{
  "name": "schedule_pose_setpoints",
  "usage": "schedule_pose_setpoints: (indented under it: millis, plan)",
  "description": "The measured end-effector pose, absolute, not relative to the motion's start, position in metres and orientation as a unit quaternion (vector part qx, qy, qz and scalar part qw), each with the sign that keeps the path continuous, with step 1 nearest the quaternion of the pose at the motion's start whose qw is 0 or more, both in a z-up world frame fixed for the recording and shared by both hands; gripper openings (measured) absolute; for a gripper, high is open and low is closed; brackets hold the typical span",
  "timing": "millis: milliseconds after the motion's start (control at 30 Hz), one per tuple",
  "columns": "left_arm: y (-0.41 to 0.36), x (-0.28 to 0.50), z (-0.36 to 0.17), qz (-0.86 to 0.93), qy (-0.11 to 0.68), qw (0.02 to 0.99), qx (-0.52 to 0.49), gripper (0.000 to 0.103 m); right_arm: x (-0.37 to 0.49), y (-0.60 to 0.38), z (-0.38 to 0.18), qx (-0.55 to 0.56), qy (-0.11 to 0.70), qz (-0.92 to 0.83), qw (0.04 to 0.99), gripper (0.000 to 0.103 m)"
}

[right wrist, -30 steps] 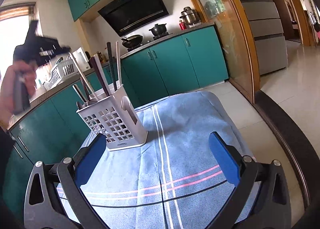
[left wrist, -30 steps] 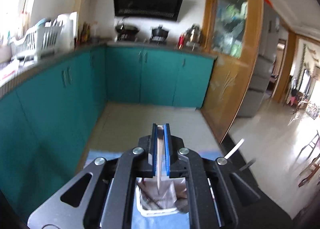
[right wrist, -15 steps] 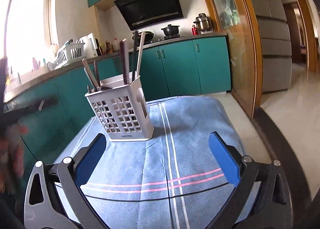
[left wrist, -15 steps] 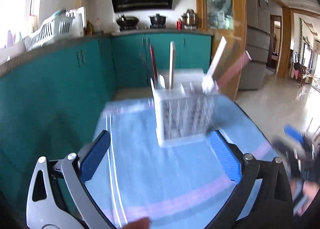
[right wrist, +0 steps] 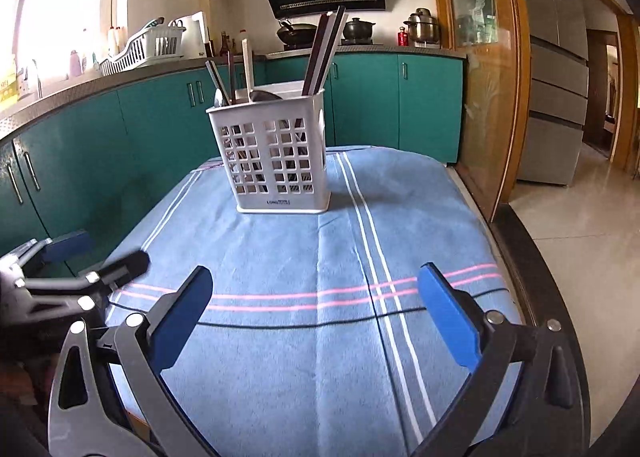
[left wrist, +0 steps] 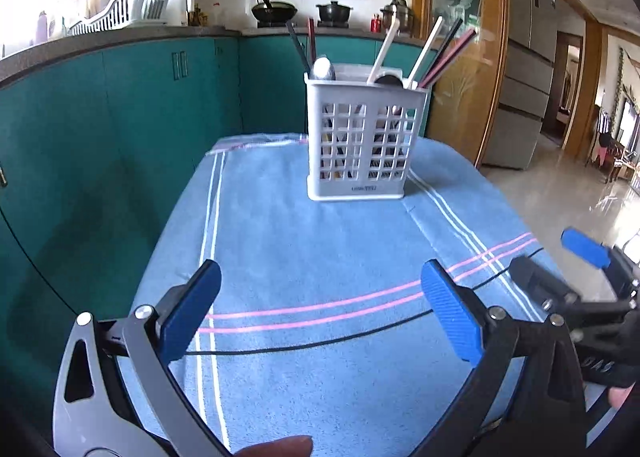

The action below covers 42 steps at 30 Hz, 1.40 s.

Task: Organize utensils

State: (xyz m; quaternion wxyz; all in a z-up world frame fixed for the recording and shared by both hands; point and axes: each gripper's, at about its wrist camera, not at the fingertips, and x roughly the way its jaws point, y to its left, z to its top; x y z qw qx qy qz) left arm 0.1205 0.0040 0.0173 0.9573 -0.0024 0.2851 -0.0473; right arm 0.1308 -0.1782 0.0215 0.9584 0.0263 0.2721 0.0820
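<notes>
On a table covered by a blue striped cloth (left wrist: 320, 257), seen from the left wrist, a white slotted utensil holder (left wrist: 362, 137) stands upright near the far end. Spoons, chopsticks and long handles lean out of its top. The left gripper (left wrist: 320, 313) hovers low over the near cloth, spread wide, nothing between its blue pads. The right gripper's tips show at the right edge.

From the right wrist, the holder (right wrist: 276, 153) stands upright, well apart from the right gripper (right wrist: 316, 317), which is also spread wide and empty. The left gripper (right wrist: 72, 257) appears at the left edge. No loose utensils lie on the cloth.

The holder looks like light, stiff plastic, top-heavy with its load and likely to tip; a pinch across a side wall near the rim seems safest. Smooth slim handles may slip, so each should be pinched mid-shaft.
</notes>
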Motion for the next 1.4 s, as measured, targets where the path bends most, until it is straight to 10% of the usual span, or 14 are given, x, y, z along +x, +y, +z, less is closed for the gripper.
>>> schedule_pose_setpoints:
  millis: [1400]
  plan:
    - [0.0084,0.1232,0.0207,-0.052,0.282,0.958,-0.003,0.099,0.1322,-0.1830,0.0181,0.032,0.269,0.073,0.960,0.100]
